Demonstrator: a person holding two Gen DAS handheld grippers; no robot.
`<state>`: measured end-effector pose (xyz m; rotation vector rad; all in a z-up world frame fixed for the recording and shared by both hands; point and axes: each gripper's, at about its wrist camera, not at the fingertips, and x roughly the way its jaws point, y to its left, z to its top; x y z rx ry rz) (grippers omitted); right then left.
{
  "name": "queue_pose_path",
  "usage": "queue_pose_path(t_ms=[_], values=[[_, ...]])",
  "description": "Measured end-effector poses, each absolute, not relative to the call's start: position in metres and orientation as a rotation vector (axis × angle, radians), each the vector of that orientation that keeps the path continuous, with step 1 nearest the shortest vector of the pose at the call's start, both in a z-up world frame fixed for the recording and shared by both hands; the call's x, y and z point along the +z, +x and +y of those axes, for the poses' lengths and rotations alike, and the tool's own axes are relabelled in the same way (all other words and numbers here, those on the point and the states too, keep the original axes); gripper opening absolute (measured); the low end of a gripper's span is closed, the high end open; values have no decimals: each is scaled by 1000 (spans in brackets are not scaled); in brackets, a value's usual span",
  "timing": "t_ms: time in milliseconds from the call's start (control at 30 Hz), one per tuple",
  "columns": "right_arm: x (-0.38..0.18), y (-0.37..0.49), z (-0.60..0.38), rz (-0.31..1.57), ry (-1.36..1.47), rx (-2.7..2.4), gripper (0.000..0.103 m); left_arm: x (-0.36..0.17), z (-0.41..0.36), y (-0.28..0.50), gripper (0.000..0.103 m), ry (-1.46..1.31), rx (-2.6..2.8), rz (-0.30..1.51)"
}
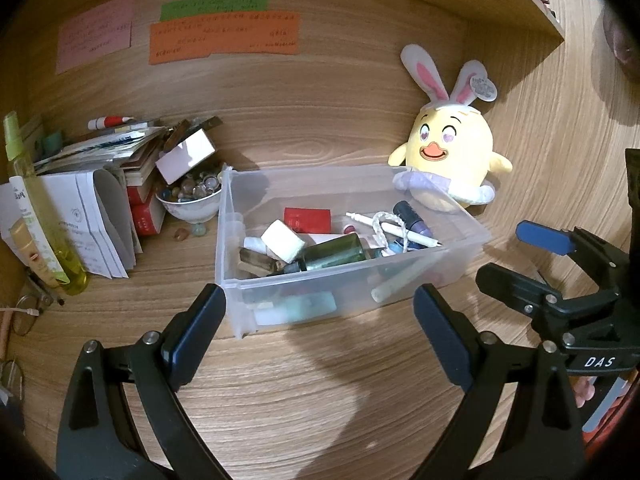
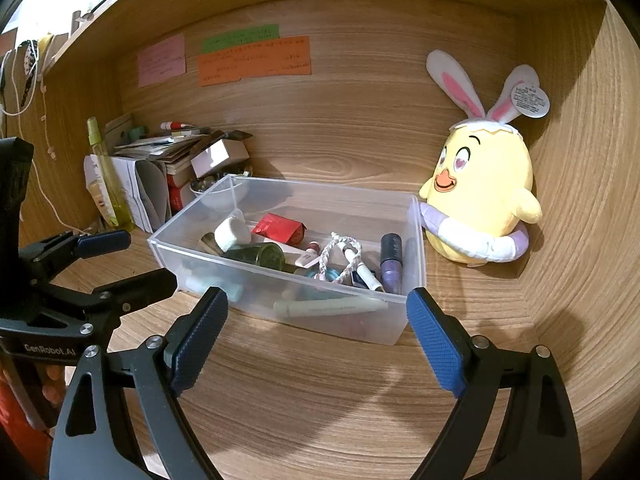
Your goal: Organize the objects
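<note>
Clear plastic made up the bin [image 1: 352, 184], and it sat mid-tabletop [image 1: 304, 380] with its long side turned toward me, so both tools could come at it straight. Inside lay a jumble: a white sponge block [image 1: 282, 246] propped on a dark green bottle [image 1: 334, 252] near the middle, a red packet [image 1: 307, 219] toward twelve o'clock, a braided cord [image 2: 338, 254] and a purple tube [image 2: 390, 262] toward three o'clock, and a pale tube [image 2: 328, 307] pressed along the near wall at six. I judged the small things lay there because the bin was their gathering place; whether more was still due in it, I could not tell from this moment.

At two o'clock of the bin a yellow plush chick [image 2: 480, 204] leaned against the back corner, touching the bin's rim in the left view. At ten o'clock stood a bowl of glass beads [image 1: 188, 196], a stack of papers and books [image 1: 104, 168], and a green spray bottle [image 1: 44, 208] farther left.

My left tool [image 1: 320, 332] hung spread wide and empty just short of the near wall; my right tool [image 2: 316, 332] hung likewise released, gripping nothing, beside it.
</note>
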<state>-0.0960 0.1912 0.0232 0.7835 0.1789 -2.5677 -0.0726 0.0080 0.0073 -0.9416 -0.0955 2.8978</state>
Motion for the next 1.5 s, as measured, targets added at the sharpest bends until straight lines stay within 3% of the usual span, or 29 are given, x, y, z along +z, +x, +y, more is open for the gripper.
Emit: queue_pose_path(t_ms=[1500], values=[[15, -113, 188, 142, 846, -2549, 90, 3, 9, -81, 100, -960, 2877, -129]])
